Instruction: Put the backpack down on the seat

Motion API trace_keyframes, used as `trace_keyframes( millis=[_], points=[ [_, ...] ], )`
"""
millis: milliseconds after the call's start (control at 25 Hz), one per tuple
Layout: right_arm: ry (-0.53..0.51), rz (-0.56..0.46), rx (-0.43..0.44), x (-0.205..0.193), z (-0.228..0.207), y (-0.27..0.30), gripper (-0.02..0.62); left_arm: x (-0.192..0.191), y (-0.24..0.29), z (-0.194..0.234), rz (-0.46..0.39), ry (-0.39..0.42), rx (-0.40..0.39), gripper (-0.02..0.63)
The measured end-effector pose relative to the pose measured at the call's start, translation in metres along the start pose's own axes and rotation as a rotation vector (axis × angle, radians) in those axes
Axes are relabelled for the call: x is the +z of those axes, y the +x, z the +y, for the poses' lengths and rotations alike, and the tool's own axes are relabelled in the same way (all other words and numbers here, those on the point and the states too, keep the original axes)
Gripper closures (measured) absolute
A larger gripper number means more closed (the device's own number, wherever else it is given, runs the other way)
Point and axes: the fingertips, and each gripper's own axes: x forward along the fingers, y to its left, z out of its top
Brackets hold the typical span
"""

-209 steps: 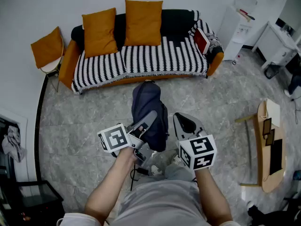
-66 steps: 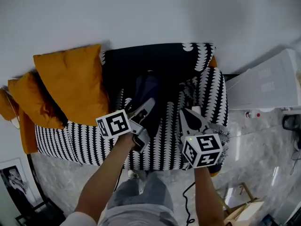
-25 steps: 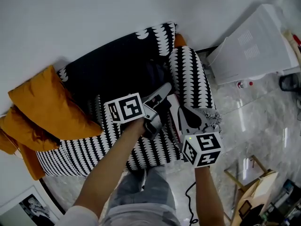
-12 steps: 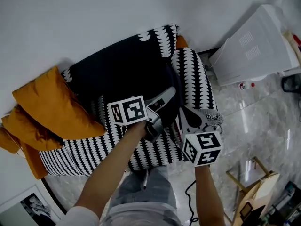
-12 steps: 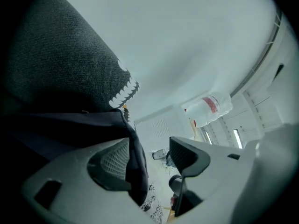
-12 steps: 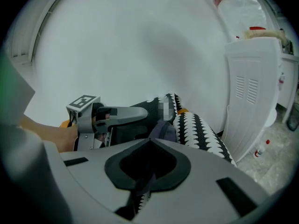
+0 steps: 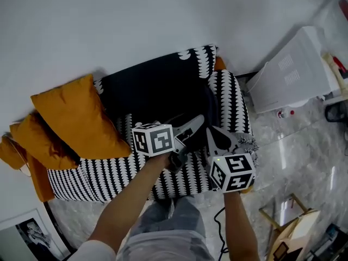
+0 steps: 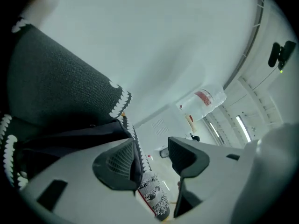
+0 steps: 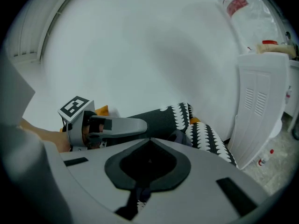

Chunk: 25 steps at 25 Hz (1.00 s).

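Two grippers over sofa's (image 7: 87, 175) right end: left gripper (image 7: 191, 130) fingers (image 8: 187, 155) just opened, apart, nothing between; right gripper (image 7: 212, 134) fingers (image 9: 180, 164) together, empty. Released backpack (image 7: 211, 106) now sits on seat (image 7: 187, 174) against backrest. Task looks done.

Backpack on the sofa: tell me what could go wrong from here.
1. The backpack lies on the seat beside the armrest; it might slump or slide off.
2. The left gripper, whose jaws have just been opening with nothing between them, is close to the fabric; withdrawing could snag it.
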Motion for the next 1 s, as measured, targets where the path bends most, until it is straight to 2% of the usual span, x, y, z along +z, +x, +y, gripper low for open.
trace_keyframes(
  millis=[320, 480, 600, 800, 1000],
  points=[
    [-0.054, -0.033, 0.051, 0.026, 0.05, -0.017, 0.594, 0.014, -0.053, -0.022, -0.045, 0.109, 0.076, 0.399],
    [-0.084, -0.048, 0.069, 0.036, 0.081, -0.037, 0.594, 0.017, -0.092, -0.041, -0.078, 0.147, 0.11, 0.457],
    [-0.114, -0.077, 0.08, 0.05, 0.1, -0.047, 0.594, 0.024, -0.117, -0.052, -0.096, 0.204, 0.14, 0.49],
    [-0.142, -0.094, 0.104, 0.059, 0.137, -0.067, 0.594, 0.018, -0.164, -0.064, -0.112, 0.255, 0.196, 0.528],
    [-0.182, -0.108, 0.12, 0.061, 0.174, -0.087, 0.594, 0.01, -0.198, -0.08, -0.124, 0.313, 0.216, 0.556]
  ],
)
